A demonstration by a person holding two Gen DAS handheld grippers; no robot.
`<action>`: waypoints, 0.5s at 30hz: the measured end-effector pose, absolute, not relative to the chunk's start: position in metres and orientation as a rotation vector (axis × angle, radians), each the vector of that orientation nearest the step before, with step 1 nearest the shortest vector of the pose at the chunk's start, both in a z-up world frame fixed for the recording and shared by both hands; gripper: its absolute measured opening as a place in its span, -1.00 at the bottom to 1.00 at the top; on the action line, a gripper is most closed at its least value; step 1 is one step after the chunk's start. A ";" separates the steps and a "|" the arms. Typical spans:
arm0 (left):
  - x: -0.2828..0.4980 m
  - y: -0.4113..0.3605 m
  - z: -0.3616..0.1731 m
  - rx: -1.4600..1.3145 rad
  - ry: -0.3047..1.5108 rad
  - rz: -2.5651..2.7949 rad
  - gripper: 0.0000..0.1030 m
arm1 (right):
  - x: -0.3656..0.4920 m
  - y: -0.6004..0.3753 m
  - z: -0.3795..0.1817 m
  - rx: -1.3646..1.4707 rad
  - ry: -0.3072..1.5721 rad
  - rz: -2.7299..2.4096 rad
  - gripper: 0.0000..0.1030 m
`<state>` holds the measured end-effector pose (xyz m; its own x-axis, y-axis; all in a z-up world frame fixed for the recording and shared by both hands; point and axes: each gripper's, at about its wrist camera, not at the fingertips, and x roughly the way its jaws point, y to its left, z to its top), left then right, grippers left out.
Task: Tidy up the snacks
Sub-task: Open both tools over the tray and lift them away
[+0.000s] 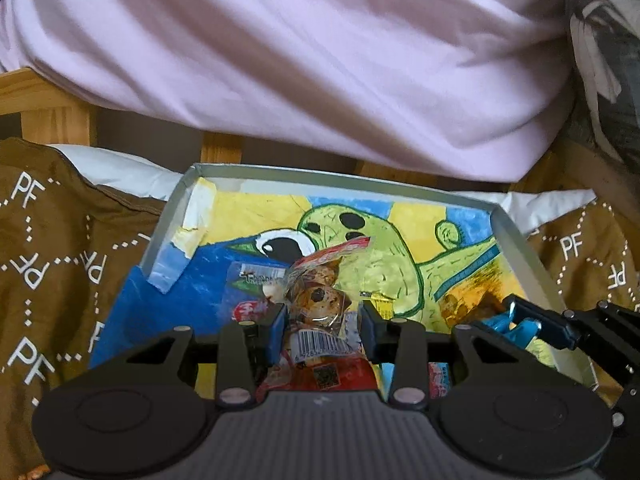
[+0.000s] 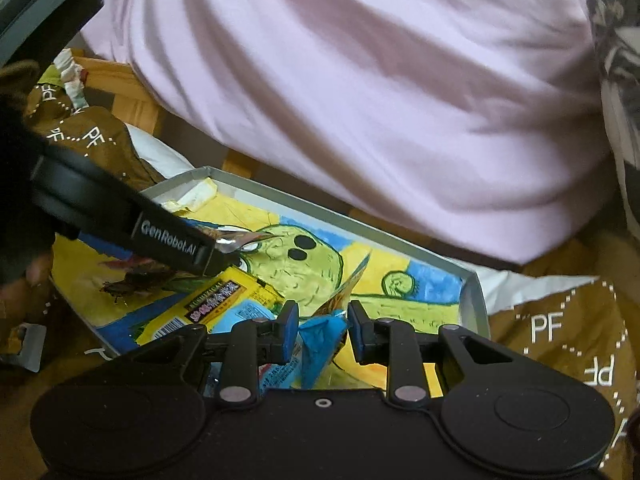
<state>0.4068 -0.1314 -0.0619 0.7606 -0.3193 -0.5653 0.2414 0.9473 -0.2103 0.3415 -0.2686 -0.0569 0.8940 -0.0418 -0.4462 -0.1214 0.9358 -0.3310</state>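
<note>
Left hand-held gripper [image 1: 324, 330] clamps a crinkly clear snack packet [image 1: 320, 300]; right hand-held gripper [image 2: 323, 330] pinches a glossy blue wrapper [image 2: 320, 336].

Box [image 1: 516, 236]: shallow, grey-walled, floor lined with a green cartoon drawing on yellow and blue. Clear packet [image 1: 320, 308] with barcode and red print, upright over the box middle. Blue packet [image 2: 320, 336] and yellow packet [image 2: 224, 300], lying in the box near its front.
</note>
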 end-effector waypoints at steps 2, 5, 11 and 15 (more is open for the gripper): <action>0.408 -0.135 -0.063 -0.119 0.643 -0.302 -0.20 | 0.344 -0.270 -0.057 -0.347 0.473 0.041 -0.42; 0.409 -0.139 -0.064 -0.105 0.662 -0.307 -0.18 | 0.345 -0.273 -0.060 -0.336 0.486 0.036 -0.35; 0.409 -0.140 -0.062 -0.112 0.689 -0.301 -0.05 | 0.345 -0.283 -0.060 -0.272 0.510 0.021 0.22; 0.404 -0.133 -0.054 -0.157 0.681 -0.287 0.17 | 0.342 -0.290 -0.053 -0.211 0.499 0.005 0.54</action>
<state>0.4044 -0.1326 -0.0542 0.7393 -0.3116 -0.5969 0.2097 0.9489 -0.2356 0.3416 -0.2901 -0.0526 0.8786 -0.0463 -0.4753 -0.0563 0.9783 -0.1993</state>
